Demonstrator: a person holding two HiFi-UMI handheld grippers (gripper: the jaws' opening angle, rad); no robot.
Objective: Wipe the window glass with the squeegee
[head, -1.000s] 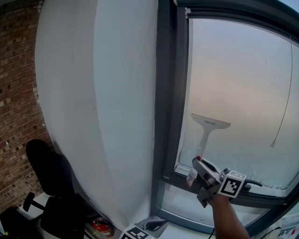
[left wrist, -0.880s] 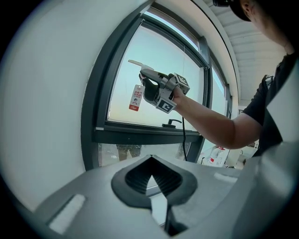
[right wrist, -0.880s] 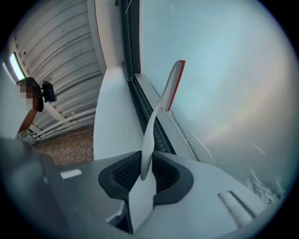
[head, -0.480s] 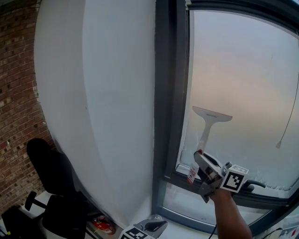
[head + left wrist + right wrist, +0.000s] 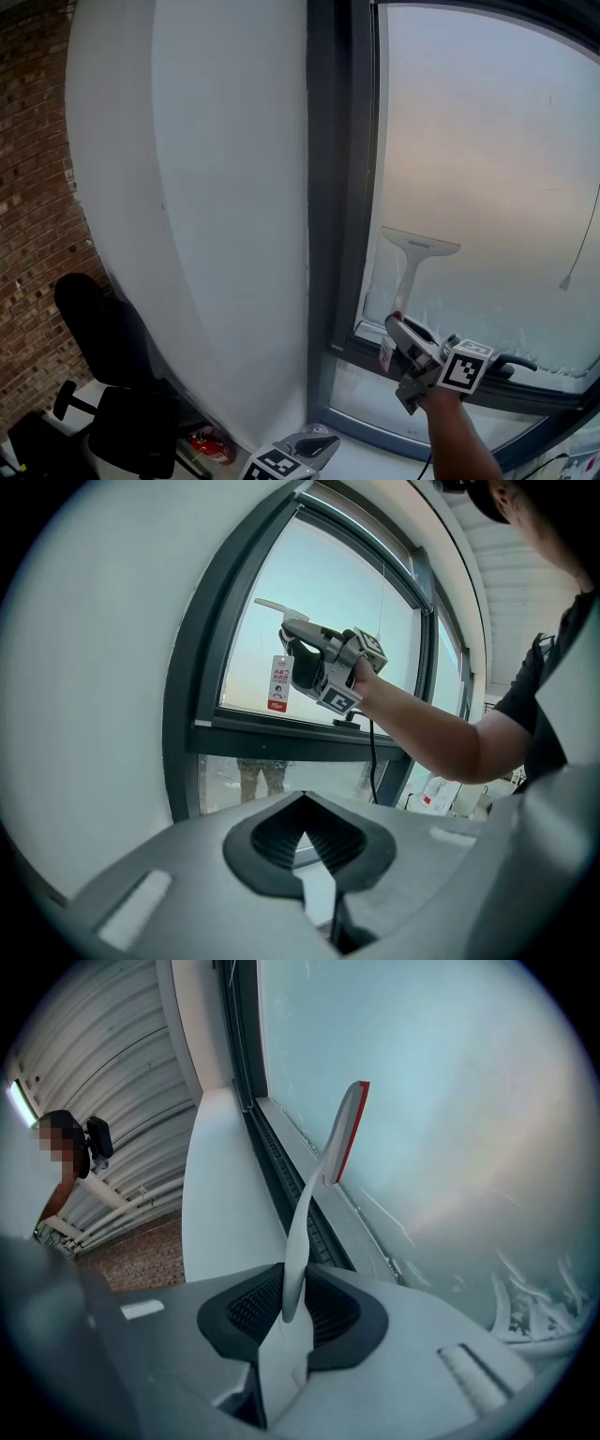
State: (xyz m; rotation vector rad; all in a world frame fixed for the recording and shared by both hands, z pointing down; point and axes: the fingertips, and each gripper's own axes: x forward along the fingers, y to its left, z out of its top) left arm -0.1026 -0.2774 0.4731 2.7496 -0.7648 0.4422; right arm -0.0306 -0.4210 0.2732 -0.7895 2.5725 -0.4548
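Note:
A white squeegee rests with its blade on the lower left of the window glass. My right gripper is shut on the handle just below it. In the right gripper view the handle runs up from between the pads to the red-edged blade, which lies against the glass. My left gripper hangs low under the window, shut with nothing between its fingers. From the left gripper view I see the right gripper and squeegee up at the pane.
A dark window frame borders the glass, with a white curved wall to its left. A blind cord hangs at the right. A black office chair stands by a brick wall. A window handle sits on the lower frame.
The squeegee rose a little on the glass, then came back down toward the lower frame. The left gripper has stayed low.

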